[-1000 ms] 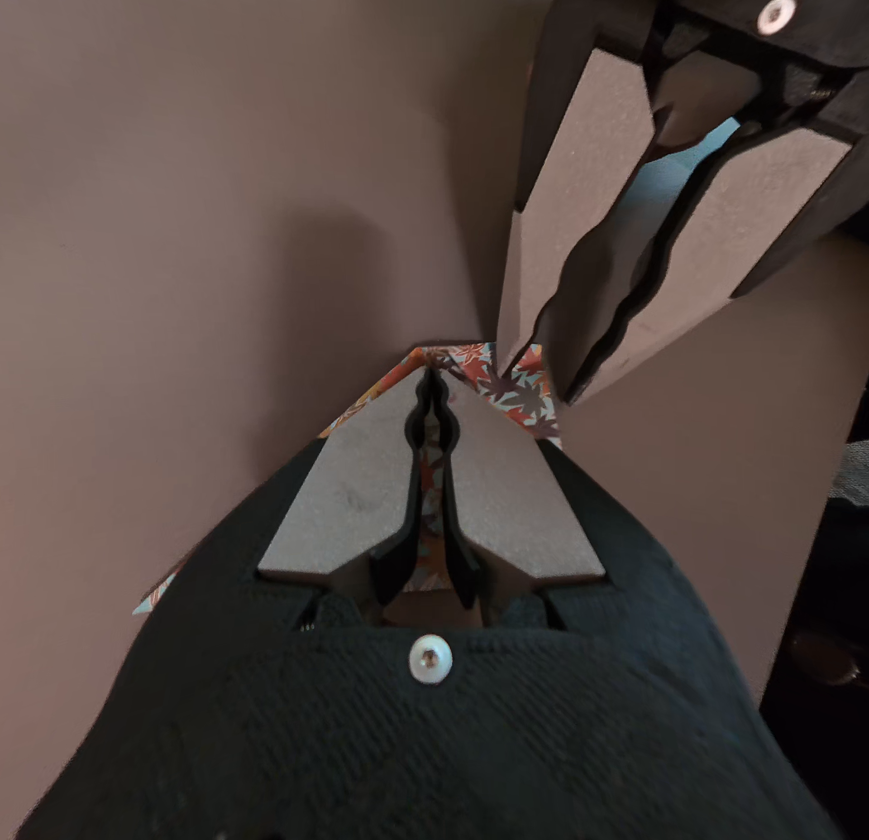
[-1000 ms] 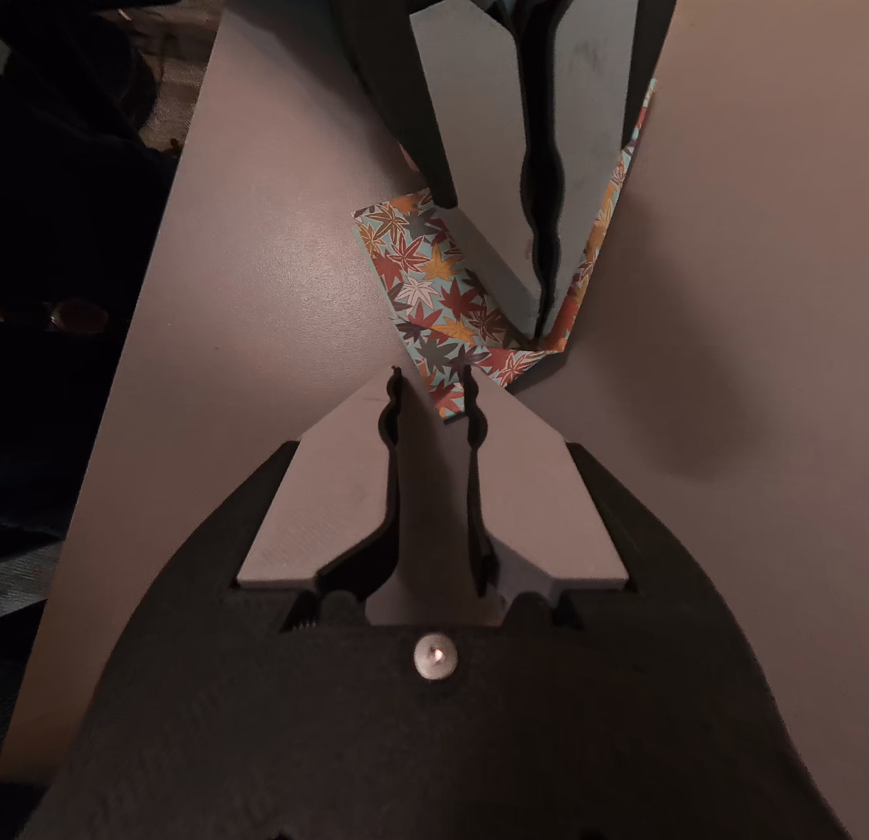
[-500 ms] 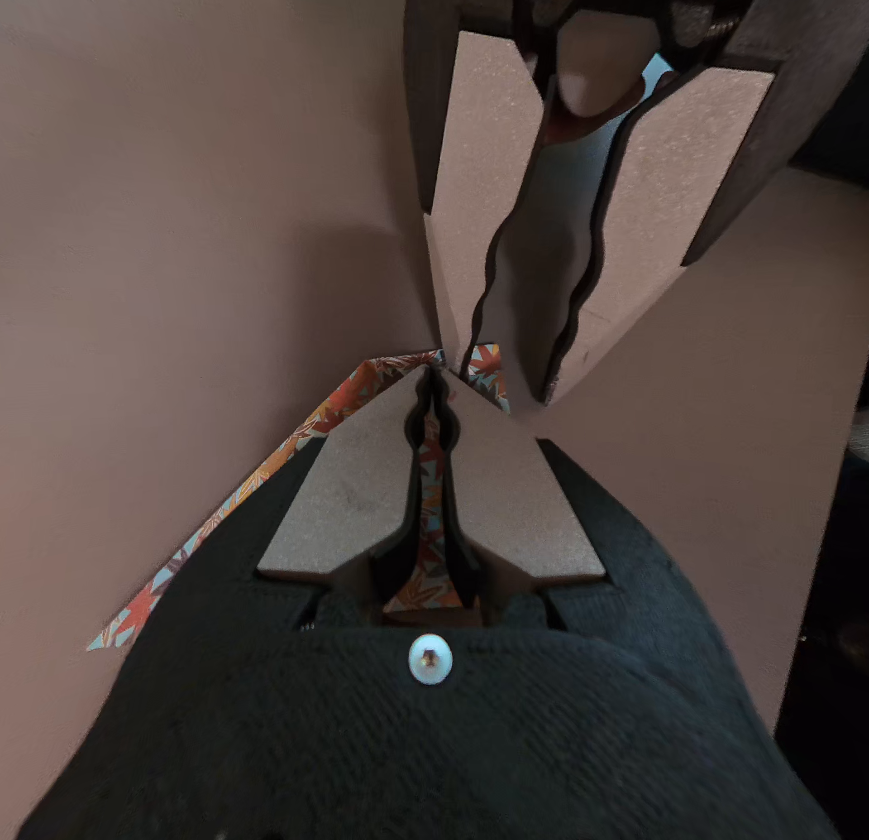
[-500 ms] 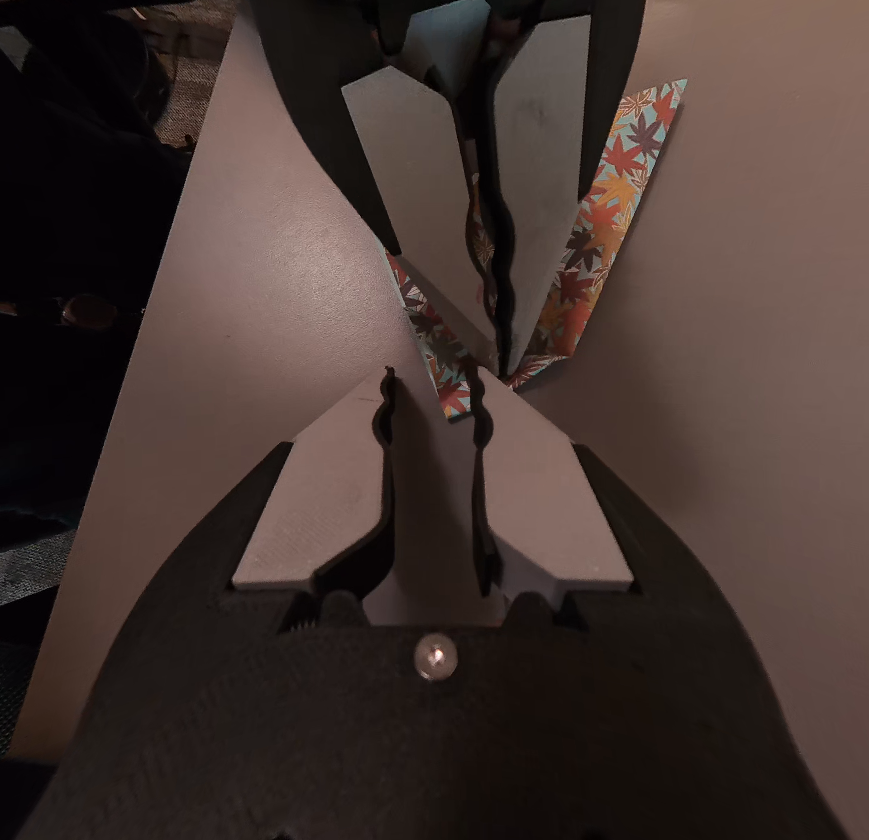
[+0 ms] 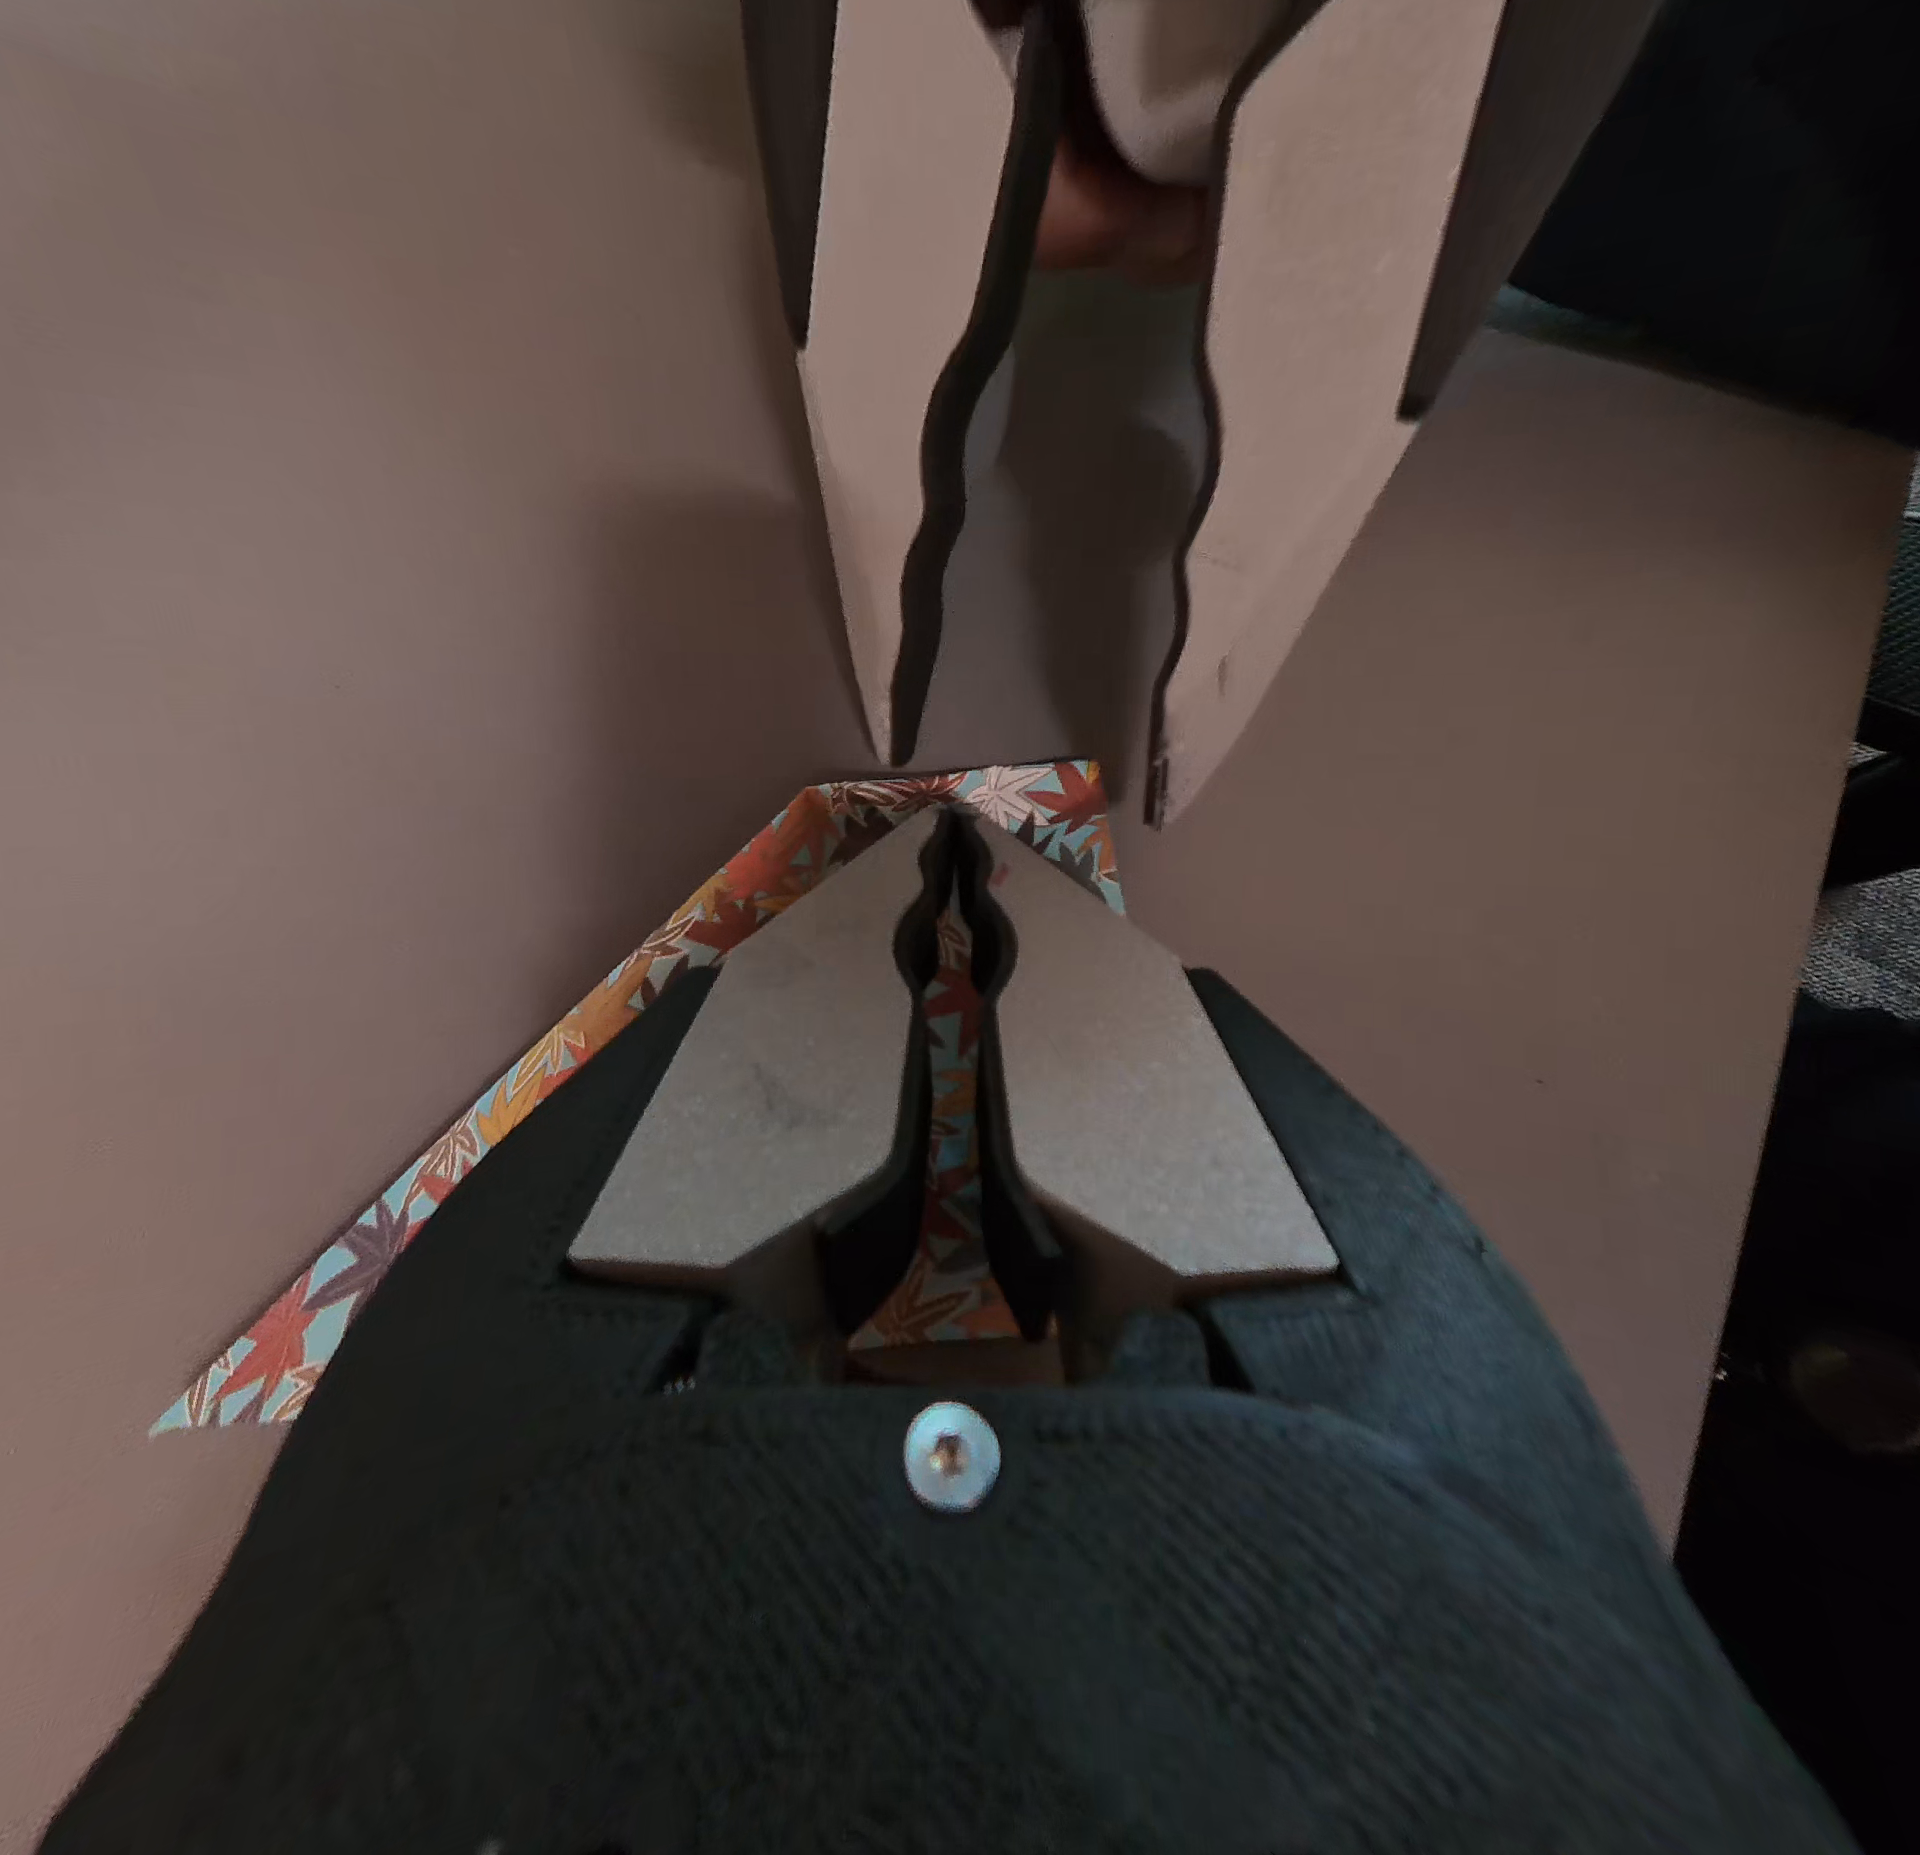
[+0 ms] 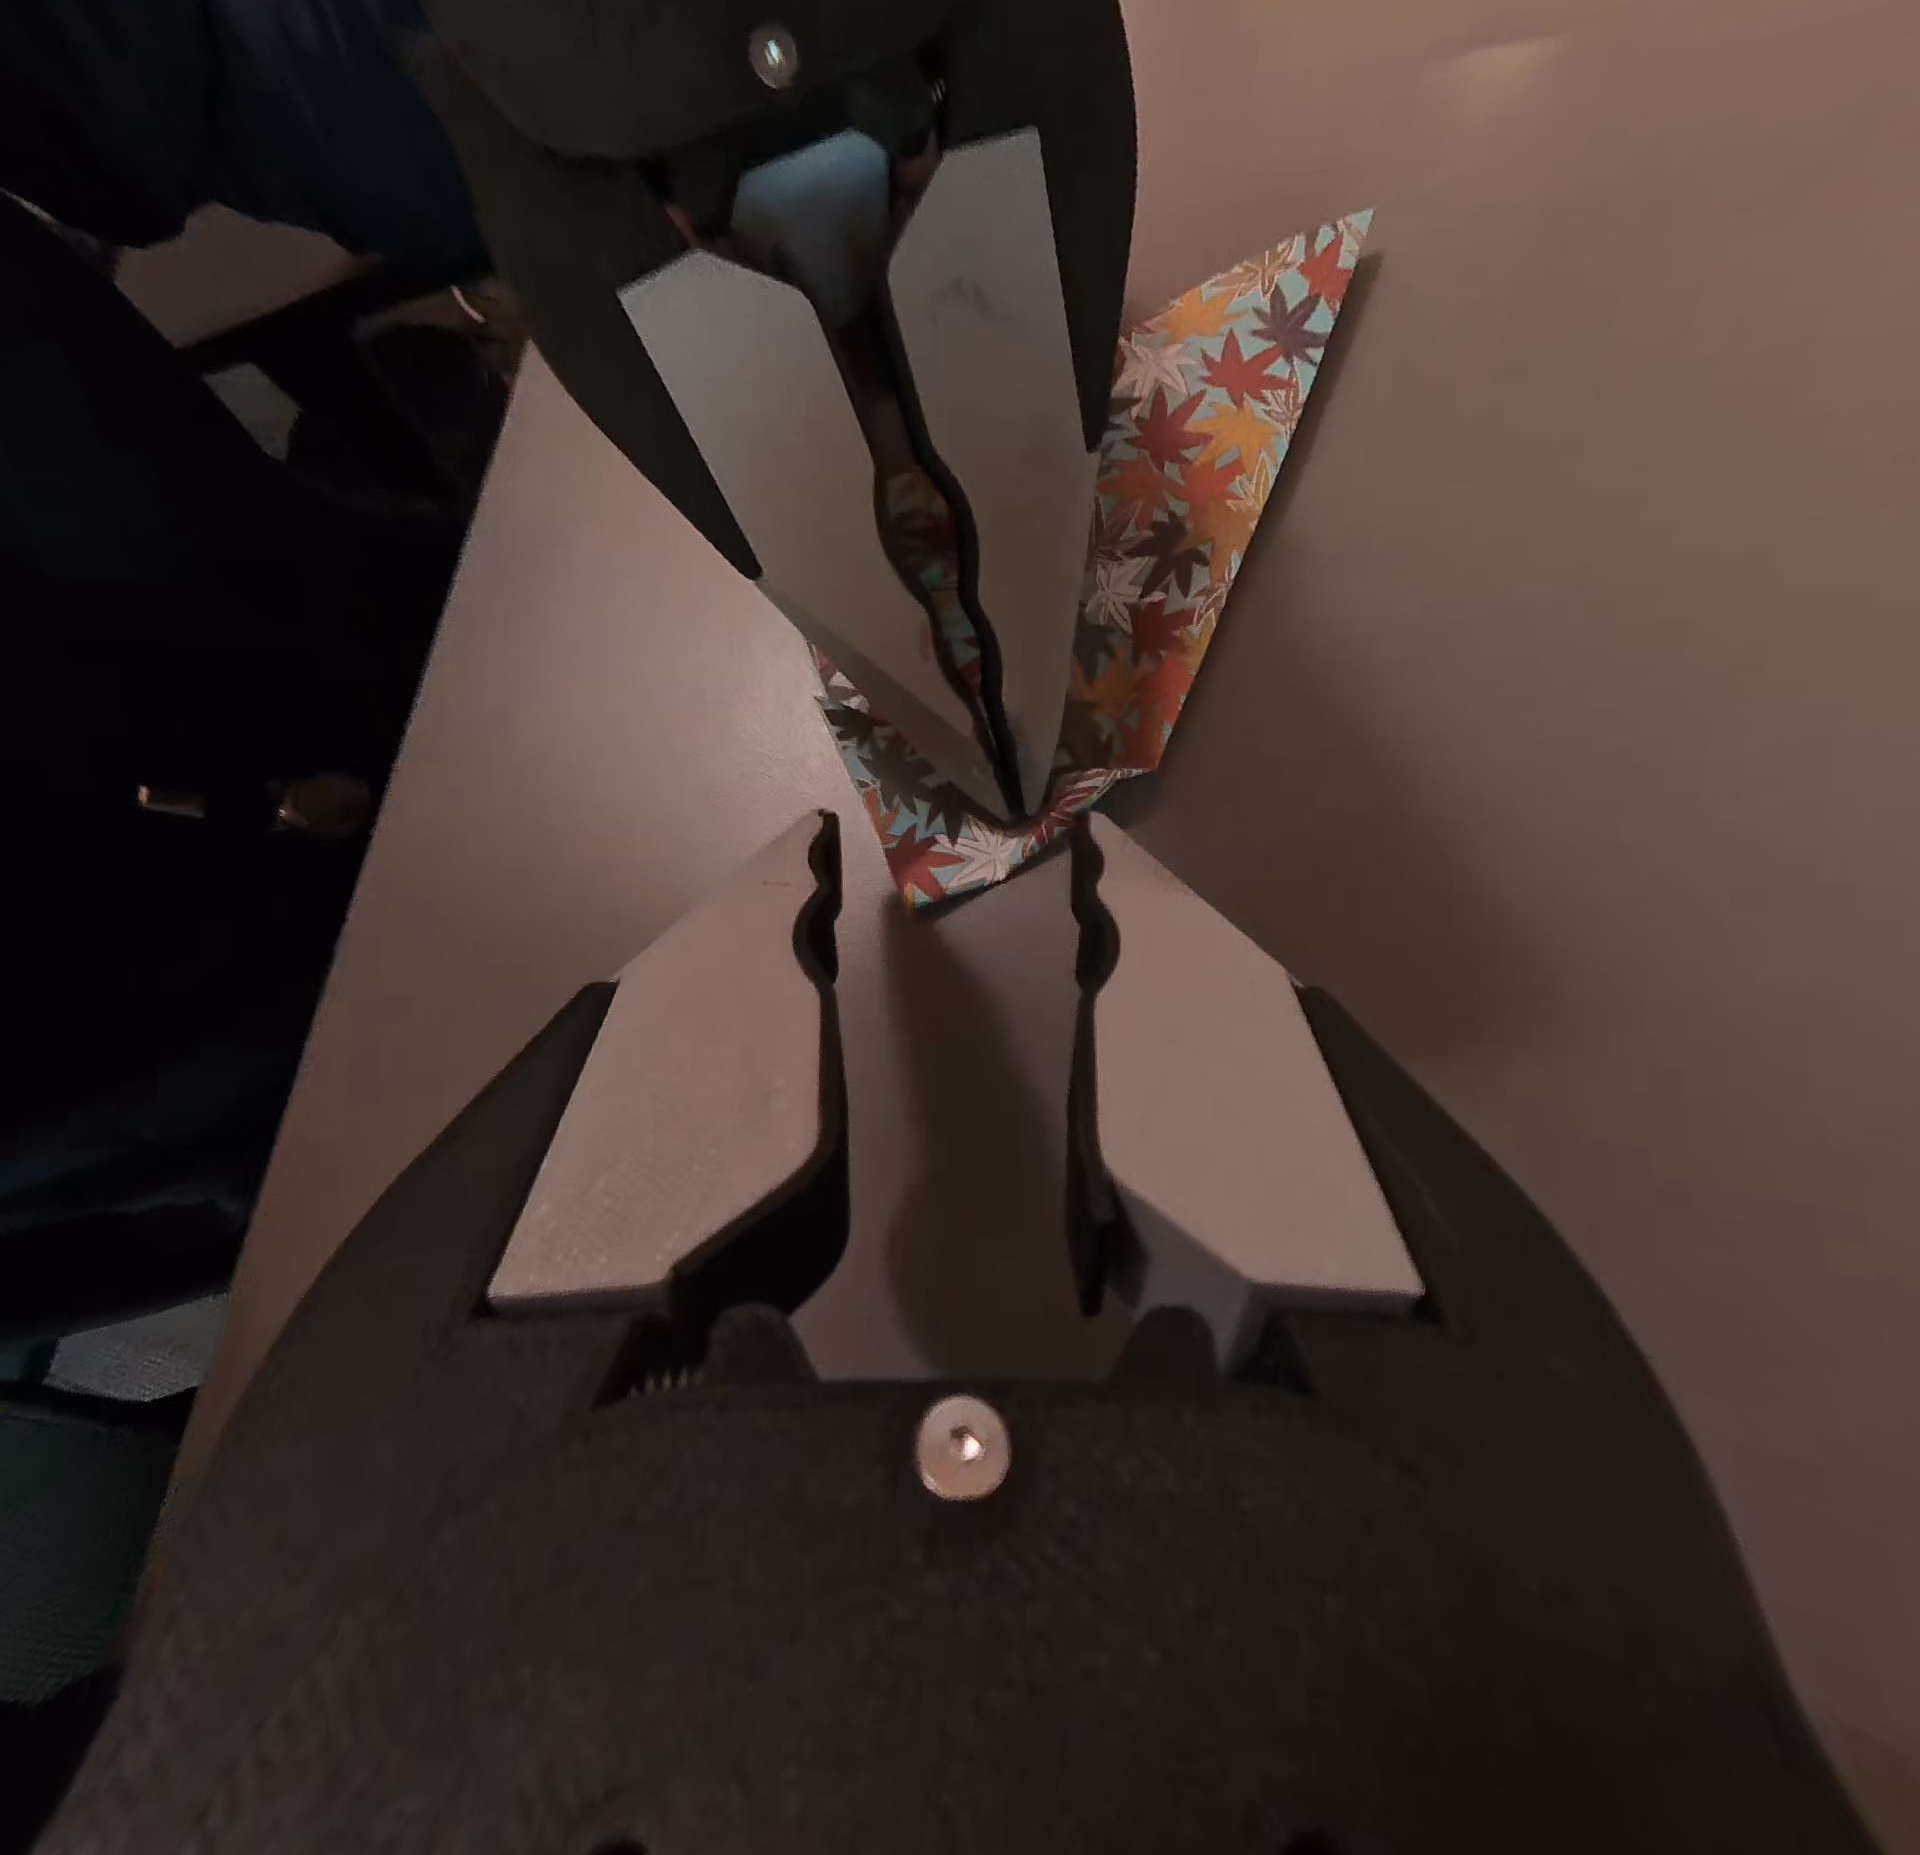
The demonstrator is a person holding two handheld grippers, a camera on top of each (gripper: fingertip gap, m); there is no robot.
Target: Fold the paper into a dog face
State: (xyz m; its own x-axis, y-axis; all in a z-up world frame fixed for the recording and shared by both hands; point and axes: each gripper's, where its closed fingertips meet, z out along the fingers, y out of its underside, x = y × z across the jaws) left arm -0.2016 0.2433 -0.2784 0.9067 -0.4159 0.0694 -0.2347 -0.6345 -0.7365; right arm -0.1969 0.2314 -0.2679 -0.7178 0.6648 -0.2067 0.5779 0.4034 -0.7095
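The paper (image 5: 499,1109) is a folded sheet with a maple-leaf print, lying on the brown table (image 5: 364,455). My left gripper (image 5: 948,818) is shut, its tips at a folded corner, and the print shows in the slit between its fingers. In the right wrist view the paper (image 6: 1195,475) spreads to both sides of the left gripper (image 6: 1003,803), and its far edge casts a shadow. My right gripper (image 6: 956,834) is open and empty, tip to tip with the left one. The paper's near corner lies between its fingertips. It also shows in the left wrist view (image 5: 1027,782).
The table's edge (image 5: 1766,974) runs down the right of the left wrist view, with dark floor beyond. The same edge (image 6: 416,766) is on the left of the right wrist view, beside dark furniture. Bare table (image 6: 1558,662) lies to the right. Less than 4 cm separates the two grippers' tips.
My right gripper has opened wider and swung round to face the left gripper head-on. The paper has turned with the left gripper, so more of its long edge shows.
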